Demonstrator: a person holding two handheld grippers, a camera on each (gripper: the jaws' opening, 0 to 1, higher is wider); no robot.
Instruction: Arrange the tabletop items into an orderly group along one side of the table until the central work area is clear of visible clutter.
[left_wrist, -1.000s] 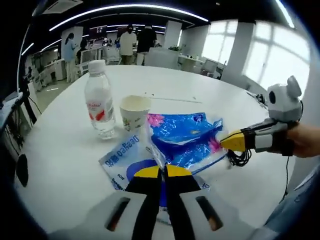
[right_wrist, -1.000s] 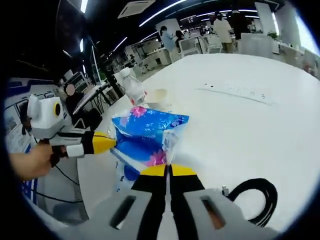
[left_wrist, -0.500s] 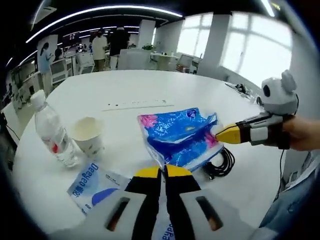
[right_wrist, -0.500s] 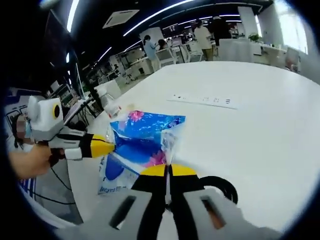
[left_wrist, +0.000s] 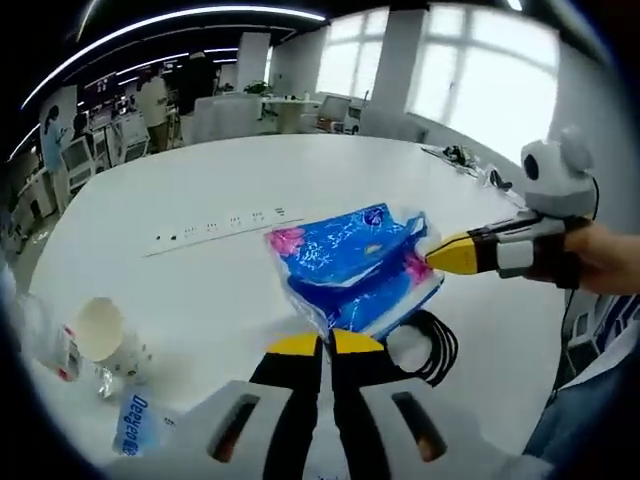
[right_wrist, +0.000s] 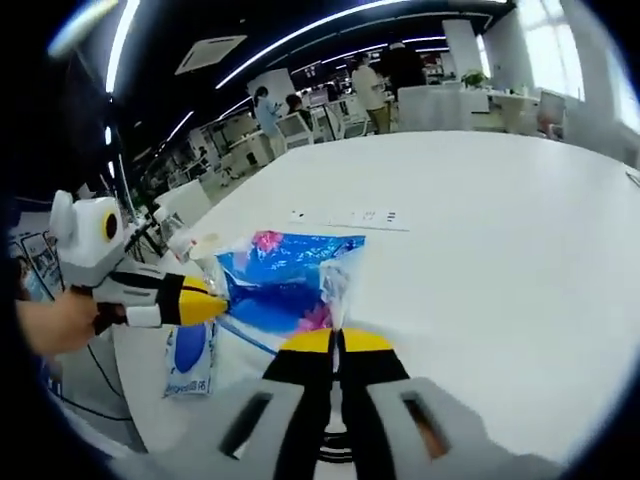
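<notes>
Blue plastic pack (left_wrist: 355, 268) held between two grippers above the white surface (left_wrist: 210, 190).
Left gripper (left_wrist: 322, 345) and right gripper (right_wrist: 337, 342) each have jaws closed on its opposite edges; paper cup (left_wrist: 98, 328) stands left, black cable (left_wrist: 437, 350) near right.

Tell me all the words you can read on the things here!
"Deego": blue letters, seen sideways, on the flat white and blue packet at the table's near edge; only roughly readable.
Red label on the water bottle: too blurred to read.
Print on the paper cup: too small to read.
Blue tissue pack, held between the left tool and the right tool: pink flowers, no readable words.
</notes>
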